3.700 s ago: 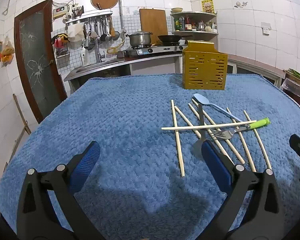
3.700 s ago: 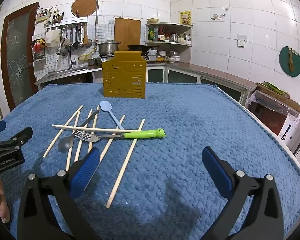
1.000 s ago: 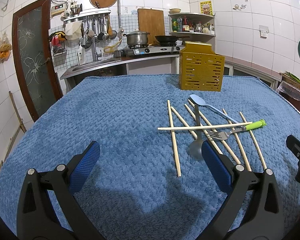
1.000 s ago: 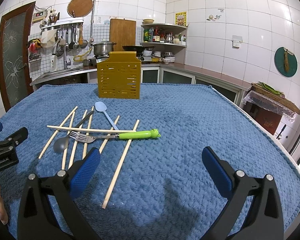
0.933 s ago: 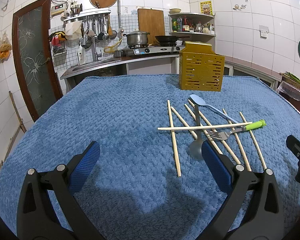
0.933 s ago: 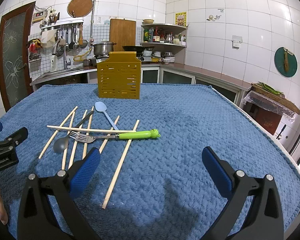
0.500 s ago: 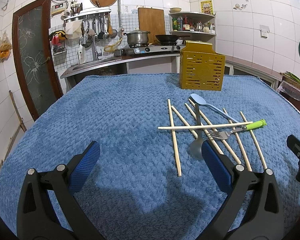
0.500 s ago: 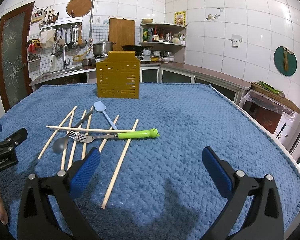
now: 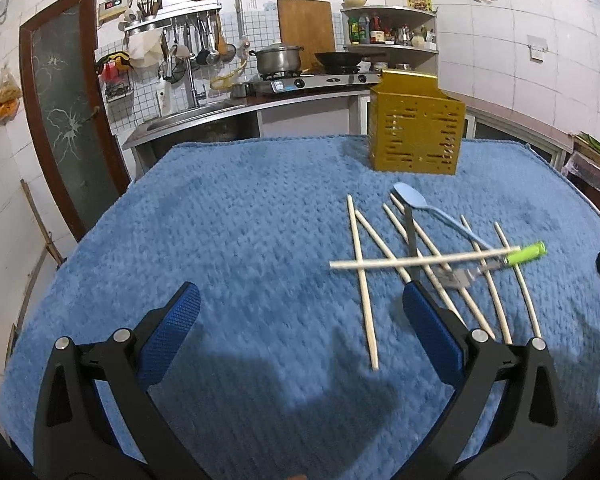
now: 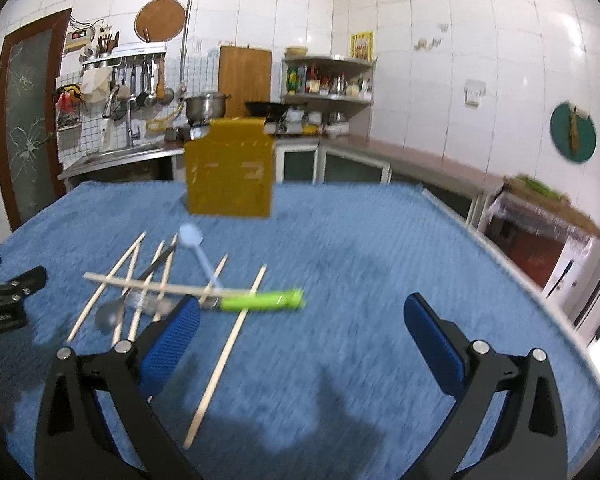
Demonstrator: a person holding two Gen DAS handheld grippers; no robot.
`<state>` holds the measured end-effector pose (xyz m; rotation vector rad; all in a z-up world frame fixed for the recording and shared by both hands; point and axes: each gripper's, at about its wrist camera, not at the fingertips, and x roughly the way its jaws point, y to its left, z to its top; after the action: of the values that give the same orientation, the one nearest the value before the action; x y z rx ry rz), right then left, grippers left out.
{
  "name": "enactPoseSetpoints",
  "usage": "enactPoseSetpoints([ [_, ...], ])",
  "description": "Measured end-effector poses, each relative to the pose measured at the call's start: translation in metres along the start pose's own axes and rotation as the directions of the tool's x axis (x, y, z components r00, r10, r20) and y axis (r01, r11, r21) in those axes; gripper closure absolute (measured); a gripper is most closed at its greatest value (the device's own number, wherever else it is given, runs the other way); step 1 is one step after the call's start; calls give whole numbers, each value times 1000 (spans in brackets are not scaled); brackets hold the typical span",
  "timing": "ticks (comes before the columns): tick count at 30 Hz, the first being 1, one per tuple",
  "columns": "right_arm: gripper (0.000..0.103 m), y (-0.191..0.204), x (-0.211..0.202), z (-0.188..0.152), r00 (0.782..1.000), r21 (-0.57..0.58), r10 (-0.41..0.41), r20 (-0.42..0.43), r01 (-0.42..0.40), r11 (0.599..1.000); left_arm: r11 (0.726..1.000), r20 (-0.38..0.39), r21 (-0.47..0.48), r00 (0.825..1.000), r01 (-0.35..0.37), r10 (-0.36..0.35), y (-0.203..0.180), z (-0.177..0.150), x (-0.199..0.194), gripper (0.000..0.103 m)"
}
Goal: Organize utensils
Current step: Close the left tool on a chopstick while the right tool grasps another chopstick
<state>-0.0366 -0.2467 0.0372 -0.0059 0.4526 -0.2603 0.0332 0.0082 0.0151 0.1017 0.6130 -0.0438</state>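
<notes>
Each hand-held gripper, left [image 9: 300,312] and right [image 10: 300,322], gapes wide, holding nothing.

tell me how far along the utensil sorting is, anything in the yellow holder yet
Nothing looks done: no utensil shows above the rim of the yellow holder. Nothing is in hand either; the left gripper and right gripper are both open and empty. Left to sort: the chopsticks, blue spoon, green-handled fork and metal spoon, all lying on the blue cloth.
</notes>
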Motion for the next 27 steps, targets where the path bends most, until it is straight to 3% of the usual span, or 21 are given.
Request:
enactPoseSetpoints([
  [6, 4, 0, 29, 31, 998, -28, -25, -58, 23, 999, 999, -4, -53, 1000, 5, -5, 12, 34, 15, 5],
  [13, 4, 1, 89, 48, 984, 19, 30, -177, -27, 999, 1000, -48, 5, 999, 24, -23, -1, 71, 59, 5],
  [17, 4, 6, 125, 47, 967, 18, 30, -252, -27, 999, 998, -121, 43, 991, 55, -49, -11, 82, 96, 6],
  [21, 6, 16, 153, 36, 942, 0, 37, -333, -39, 999, 994, -187, 44, 978, 101, -91, -18, 84, 125, 21],
  [24, 24, 25, 165, 32, 926, -22, 41, -375, -53, 998, 991, -233, 30, 965, 133, -123, -22, 85, 142, 30],
  [27, 32, 33, 176, 29, 913, -23, 50, -404, -65, 998, 989, -260, 25, 956, 149, -137, -23, 86, 155, 39],
])
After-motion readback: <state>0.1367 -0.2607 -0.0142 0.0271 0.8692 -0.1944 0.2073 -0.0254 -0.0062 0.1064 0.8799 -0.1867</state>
